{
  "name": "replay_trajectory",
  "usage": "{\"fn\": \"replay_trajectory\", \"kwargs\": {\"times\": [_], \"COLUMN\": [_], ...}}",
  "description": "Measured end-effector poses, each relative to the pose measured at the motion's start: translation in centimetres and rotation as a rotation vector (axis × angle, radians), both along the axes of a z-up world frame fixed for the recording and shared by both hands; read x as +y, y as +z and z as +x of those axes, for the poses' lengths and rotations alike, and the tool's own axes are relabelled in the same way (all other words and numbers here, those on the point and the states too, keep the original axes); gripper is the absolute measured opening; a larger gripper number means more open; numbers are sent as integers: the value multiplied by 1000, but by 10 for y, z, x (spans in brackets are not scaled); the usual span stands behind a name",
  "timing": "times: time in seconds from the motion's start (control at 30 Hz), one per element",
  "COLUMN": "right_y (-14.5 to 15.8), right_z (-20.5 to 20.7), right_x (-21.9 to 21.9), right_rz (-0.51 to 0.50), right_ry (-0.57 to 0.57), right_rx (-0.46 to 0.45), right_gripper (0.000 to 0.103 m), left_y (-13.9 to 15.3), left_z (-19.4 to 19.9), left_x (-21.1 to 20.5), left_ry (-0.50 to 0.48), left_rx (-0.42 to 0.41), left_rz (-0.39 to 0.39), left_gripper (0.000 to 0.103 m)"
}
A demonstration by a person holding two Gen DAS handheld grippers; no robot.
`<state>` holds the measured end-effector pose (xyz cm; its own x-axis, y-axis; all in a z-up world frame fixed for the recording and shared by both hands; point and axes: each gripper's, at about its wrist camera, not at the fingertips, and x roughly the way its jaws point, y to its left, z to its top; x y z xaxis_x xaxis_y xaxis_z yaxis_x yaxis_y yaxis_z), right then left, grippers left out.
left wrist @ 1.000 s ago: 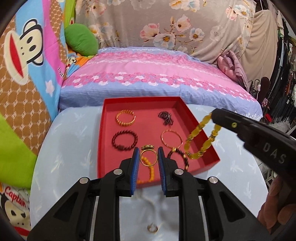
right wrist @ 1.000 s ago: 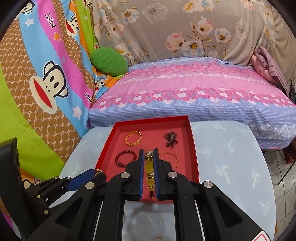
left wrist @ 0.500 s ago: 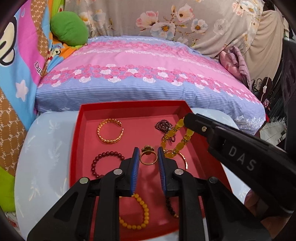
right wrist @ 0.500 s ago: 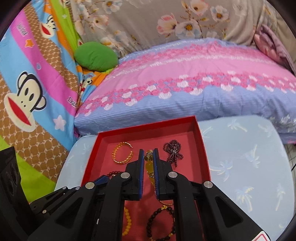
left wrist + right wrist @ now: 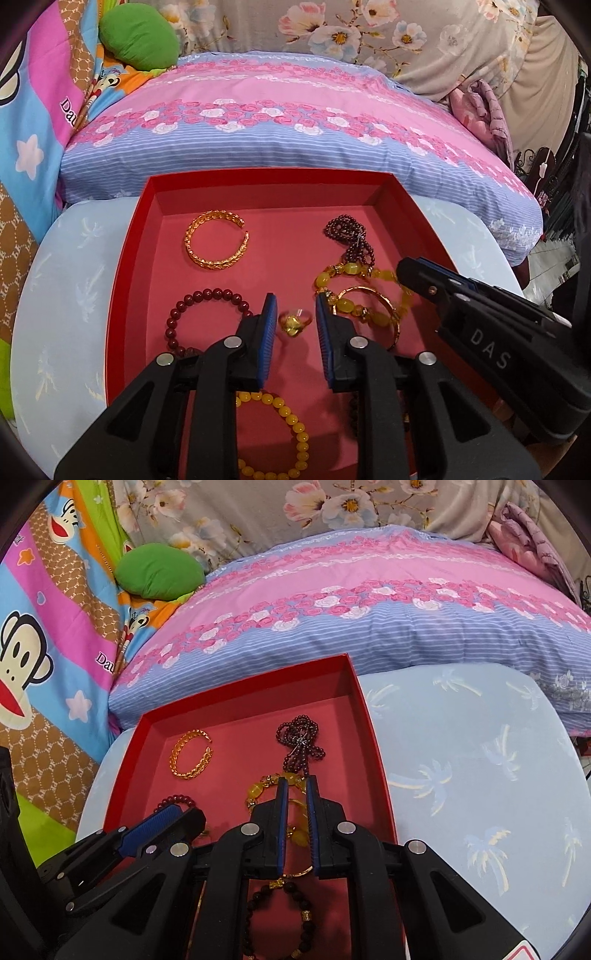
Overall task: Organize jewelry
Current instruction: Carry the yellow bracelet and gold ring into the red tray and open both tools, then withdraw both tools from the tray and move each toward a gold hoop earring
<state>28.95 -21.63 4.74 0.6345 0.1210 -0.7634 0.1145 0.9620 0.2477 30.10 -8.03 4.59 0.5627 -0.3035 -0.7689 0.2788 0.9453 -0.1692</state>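
Observation:
A red tray (image 5: 125,280) on a pale blue table holds several bracelets. My left gripper (image 5: 292,317) is open low over the tray, and a gold ring (image 5: 294,322) lies loose on the tray floor between its fingers. My right gripper (image 5: 296,801) is slightly open over the yellow bead bracelet (image 5: 352,308), which lies on a thin gold bangle (image 5: 384,306); the bracelet also shows in the right wrist view (image 5: 258,792). The right gripper's fingers (image 5: 417,275) show at the tray's right side.
In the tray lie a gold cuff (image 5: 216,240), a dark red bead bracelet (image 5: 205,299), a purple bead bundle (image 5: 349,236), a yellow bead bracelet (image 5: 280,439) and a dark bead bracelet (image 5: 284,919). A pink and blue cushion (image 5: 280,122) lies behind the table.
Both grippers moved forward and down over the tray. The left let go of the gold ring. The right opened a little and the yellow bead bracelet now lies on the tray.

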Motion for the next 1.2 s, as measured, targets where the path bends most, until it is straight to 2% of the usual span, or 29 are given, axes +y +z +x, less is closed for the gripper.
{"fn": "replay_trajectory", "kwargs": {"times": [0.03, 0.07, 0.27, 0.67, 1.2], "right_y": [1, 2, 6, 12, 41], "right_z": [-2, -2, -7, -24, -88], "right_x": [1, 2, 6, 11, 19], "right_rz": [-10, -13, -31, -29, -39], "right_ry": [0, 2, 9, 7, 14], "right_rx": [-4, -7, -25, -28, -59], "right_gripper": [13, 13, 15, 15, 15], "left_y": [0, 0, 1, 10, 40], "left_z": [0, 0, 0, -12, -70], "left_x": [1, 1, 7, 11, 18], "left_ry": [7, 13, 28, 34, 21], "left_rx": [1, 0, -10, -26, -64], "left_rz": [0, -4, -6, 3, 8], "left_gripper": [33, 36, 42, 42, 44]}}
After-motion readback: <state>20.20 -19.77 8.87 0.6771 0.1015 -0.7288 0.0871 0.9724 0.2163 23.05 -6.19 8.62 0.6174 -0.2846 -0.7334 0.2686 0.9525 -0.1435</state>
